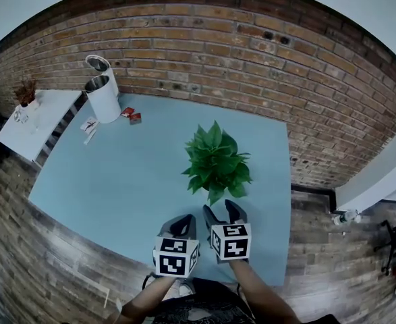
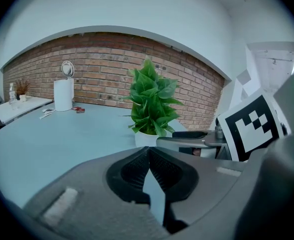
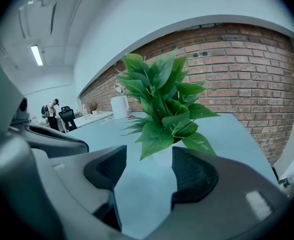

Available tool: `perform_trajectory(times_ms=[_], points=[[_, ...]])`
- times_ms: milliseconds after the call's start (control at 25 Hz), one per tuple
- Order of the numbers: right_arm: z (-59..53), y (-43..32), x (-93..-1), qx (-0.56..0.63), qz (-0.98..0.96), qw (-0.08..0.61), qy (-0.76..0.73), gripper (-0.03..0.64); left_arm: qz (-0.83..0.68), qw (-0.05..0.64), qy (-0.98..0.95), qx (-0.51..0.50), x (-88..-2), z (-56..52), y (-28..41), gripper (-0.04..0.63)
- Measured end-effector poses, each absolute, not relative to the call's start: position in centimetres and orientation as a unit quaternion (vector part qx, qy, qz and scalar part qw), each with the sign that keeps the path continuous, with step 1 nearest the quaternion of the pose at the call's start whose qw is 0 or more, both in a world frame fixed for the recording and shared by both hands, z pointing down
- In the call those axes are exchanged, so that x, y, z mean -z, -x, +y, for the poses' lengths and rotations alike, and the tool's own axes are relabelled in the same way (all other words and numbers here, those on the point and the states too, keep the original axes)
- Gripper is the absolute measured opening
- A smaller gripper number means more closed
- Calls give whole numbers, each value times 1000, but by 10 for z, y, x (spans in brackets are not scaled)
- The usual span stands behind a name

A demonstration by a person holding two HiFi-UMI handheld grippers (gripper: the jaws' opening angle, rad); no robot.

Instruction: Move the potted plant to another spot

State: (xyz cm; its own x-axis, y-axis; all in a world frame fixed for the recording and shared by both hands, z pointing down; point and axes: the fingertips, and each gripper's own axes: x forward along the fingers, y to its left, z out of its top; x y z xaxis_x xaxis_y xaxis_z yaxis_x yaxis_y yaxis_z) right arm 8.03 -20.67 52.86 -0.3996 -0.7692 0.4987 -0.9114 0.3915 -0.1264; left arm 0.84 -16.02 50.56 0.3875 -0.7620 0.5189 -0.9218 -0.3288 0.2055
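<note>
A leafy green potted plant [image 1: 214,159] in a small white pot stands on the light blue table [image 1: 130,181], right of centre. My right gripper [image 1: 224,214] is just short of it on the near side, open, with the white pot [image 3: 164,155] a little beyond the gap between its jaws; nothing is between the pads. My left gripper [image 1: 179,228] hangs beside it to the left, shut and empty. In the left gripper view the plant [image 2: 152,101] stands ahead and slightly right, past the closed jaws [image 2: 148,165].
A white round bin [image 1: 104,98] with its lid up stands at the table's far left, with small red packets [image 1: 131,115] and papers near it. A white side table [image 1: 32,123] with a dry plant is at the left. A brick wall [image 1: 251,52] runs behind.
</note>
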Motion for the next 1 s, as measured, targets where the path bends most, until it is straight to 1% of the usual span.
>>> perform_trajectory(times_ms=[120,480,720,1000], points=[[-216,-79,-537,-203,-813,184,-514,304,-533,241,-793,-171,-508,-168,-6,-2],[-235,-72,-556,-204,-810,183,-519,387,-552,245,-777,-179,-514,-187,3,-2],[-253,-73,-565,-216,-803,169,-529,413,-562,244,-767,-190,-519,-199,8,-2],[-267,-81,-584,-223,-799,170,-532,466,-567,255,-754,-209,-532,-214,5,-2]])
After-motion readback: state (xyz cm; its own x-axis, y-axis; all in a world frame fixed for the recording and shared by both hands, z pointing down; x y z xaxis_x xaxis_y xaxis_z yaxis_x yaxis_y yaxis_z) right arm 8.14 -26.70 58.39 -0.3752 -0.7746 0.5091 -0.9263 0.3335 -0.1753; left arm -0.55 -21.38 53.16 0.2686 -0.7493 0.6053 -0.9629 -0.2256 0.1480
